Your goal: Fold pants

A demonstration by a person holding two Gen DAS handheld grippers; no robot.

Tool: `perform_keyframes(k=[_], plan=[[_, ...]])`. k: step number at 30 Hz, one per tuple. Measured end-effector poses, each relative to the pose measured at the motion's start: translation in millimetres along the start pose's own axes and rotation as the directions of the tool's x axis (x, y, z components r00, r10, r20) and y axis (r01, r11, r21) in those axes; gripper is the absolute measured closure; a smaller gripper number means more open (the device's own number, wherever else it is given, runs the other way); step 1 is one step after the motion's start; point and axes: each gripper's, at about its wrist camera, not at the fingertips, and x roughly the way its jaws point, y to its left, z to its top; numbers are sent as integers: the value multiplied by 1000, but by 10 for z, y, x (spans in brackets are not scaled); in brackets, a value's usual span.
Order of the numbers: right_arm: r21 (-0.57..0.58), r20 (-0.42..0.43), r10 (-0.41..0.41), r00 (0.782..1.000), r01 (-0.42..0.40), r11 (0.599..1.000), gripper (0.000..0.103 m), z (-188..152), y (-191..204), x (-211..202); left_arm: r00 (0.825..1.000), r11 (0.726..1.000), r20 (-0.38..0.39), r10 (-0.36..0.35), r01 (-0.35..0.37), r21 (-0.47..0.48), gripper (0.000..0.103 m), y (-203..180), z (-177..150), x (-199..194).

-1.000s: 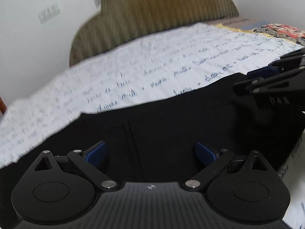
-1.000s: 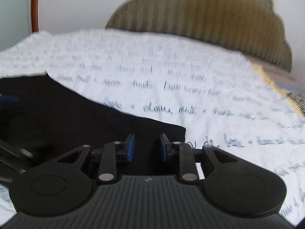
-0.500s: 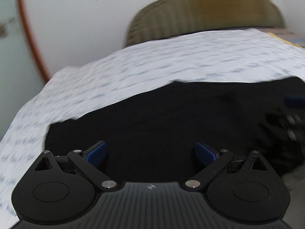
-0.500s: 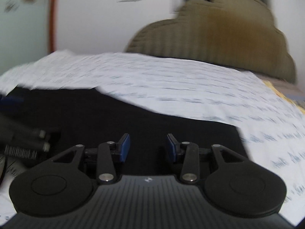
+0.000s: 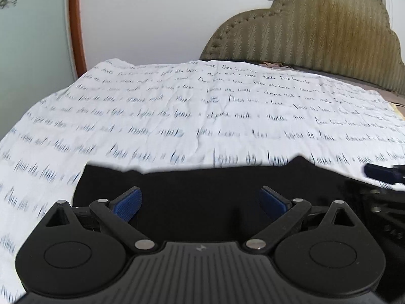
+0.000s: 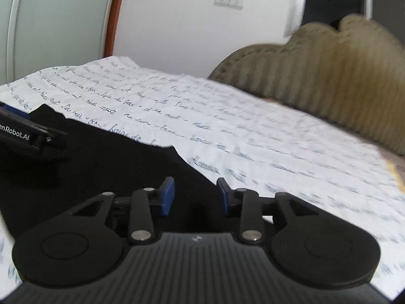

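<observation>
My left gripper (image 5: 200, 200) stands with its jaws spread wide, nothing pinched, the black pants (image 5: 202, 185) lying flat beneath and between the two blue pads (image 5: 127, 202). My right gripper (image 6: 195, 195) has its jaws much narrower; they have just been closing, and black cloth fills the gap between them, but from here I cannot tell whether the pads press on it. The near part of the pants is hidden under both gripper bodies, so how far they reach toward me is cut off. I count one pair of pants, one dark mass with a jagged far edge, spread on the bed; whether it is doubled over I cannot make out. At the right edge of the left view my right gripper pokes in, partly cut off and blurred. Beyond the pants lies one white sheet (image 5: 202, 106) printed with rows of blue handwriting, too smeared to read. Farther back rises one olive padded headboard (image 5: 316, 25), then the white wall (image 5: 152, 17) with a switch plate (image 6: 229, 0), and one orange-brown door frame (image 5: 76, 22) at the left.
</observation>
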Motion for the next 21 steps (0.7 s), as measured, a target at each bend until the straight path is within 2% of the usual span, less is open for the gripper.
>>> perform_keyframes(k=[3,6,8,9,10,11,12,13,14,16,18,21], plan=[[68,-26,99,995,-97,993,72,252,-113,351,1000,999,-8,7,-6,46,3,-153,147,240],[129,-83,232,969,-220,967,70,386,-250,703,998,996,40,38,-41,75,3,-243,132,422],[131,-132,260,956,-243,961,69,428,-292,885,1000,999,17,9,-10,44,3,-179,82,585],[134,-147,269,952,-251,959,69,440,-292,956,998,999,-57,5,-3,33,3,-148,106,657],[139,-161,287,944,-266,954,69,441,-285,1026,997,999,-75,-27,28,15,3,-93,126,658],[142,-174,301,937,-279,950,69,426,-272,1079,996,998,-49,-68,68,-11,3,-20,123,621],[145,-182,310,933,-286,947,75,411,-259,1123,996,996,-32,-88,87,-38,3,48,107,593],[145,-186,325,927,-301,942,88,404,-245,1155,995,994,-34,-89,87,-59,3,97,94,590],[139,-182,351,919,-329,934,90,396,-220,1167,995,994,-49,-82,79,-73,3,126,95,605],[72,-175,309,935,-300,951,99,385,-118,1140,995,992,-76,-70,62,-108,3,167,102,638],[53,-143,239,960,-234,971,100,415,-62,1121,997,994,-59,-43,37,-107,3,157,102,614],[27,-93,159,983,-157,987,102,394,20,1114,995,996,-45,87,-87,0,3,20,97,625]])
